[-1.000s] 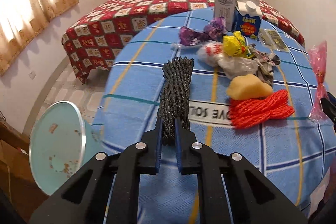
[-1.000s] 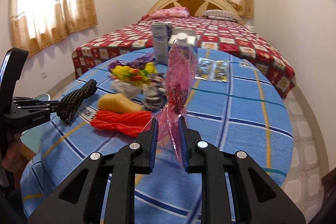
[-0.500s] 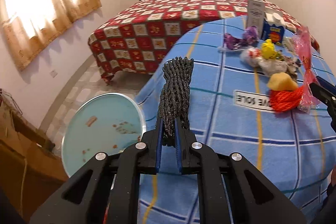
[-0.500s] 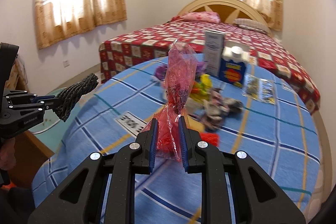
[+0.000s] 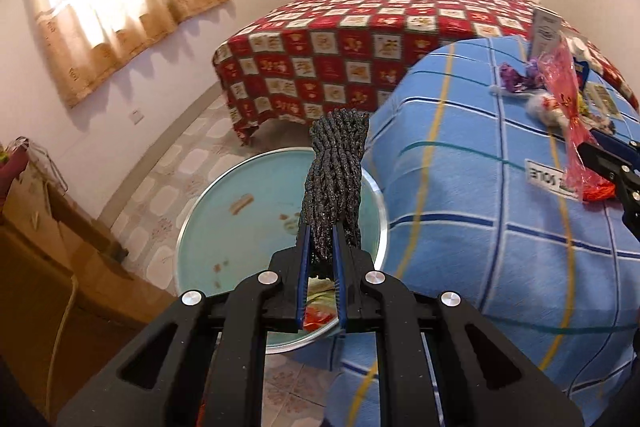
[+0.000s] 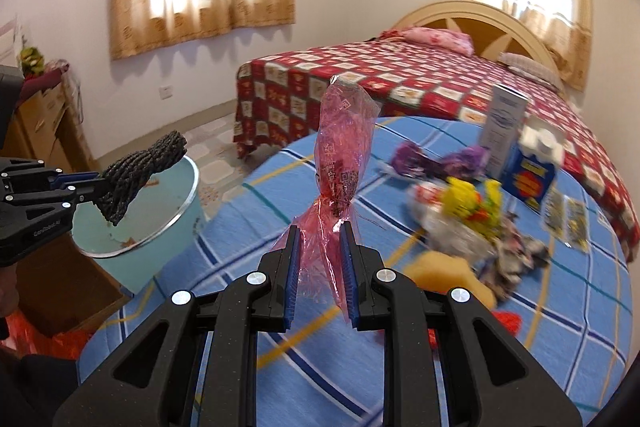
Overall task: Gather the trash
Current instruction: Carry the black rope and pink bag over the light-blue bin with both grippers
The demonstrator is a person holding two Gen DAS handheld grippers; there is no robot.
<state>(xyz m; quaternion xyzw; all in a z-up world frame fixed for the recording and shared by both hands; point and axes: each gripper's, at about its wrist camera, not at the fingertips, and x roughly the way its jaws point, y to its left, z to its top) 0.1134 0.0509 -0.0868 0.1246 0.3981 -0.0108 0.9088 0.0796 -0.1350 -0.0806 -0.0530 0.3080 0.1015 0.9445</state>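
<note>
Black braided rope [image 5: 335, 187] is pinched between the fingers of the left gripper [image 5: 320, 251] and is held above the open light-blue bin [image 5: 224, 227], which stands on the floor just beside the worktop [image 5: 500, 247]. A pink plastic wrapper [image 6: 340, 163] is pinched by the right gripper [image 6: 320, 247] over the blue checked worktop, where more trash [image 6: 472, 211] is lying.
</note>
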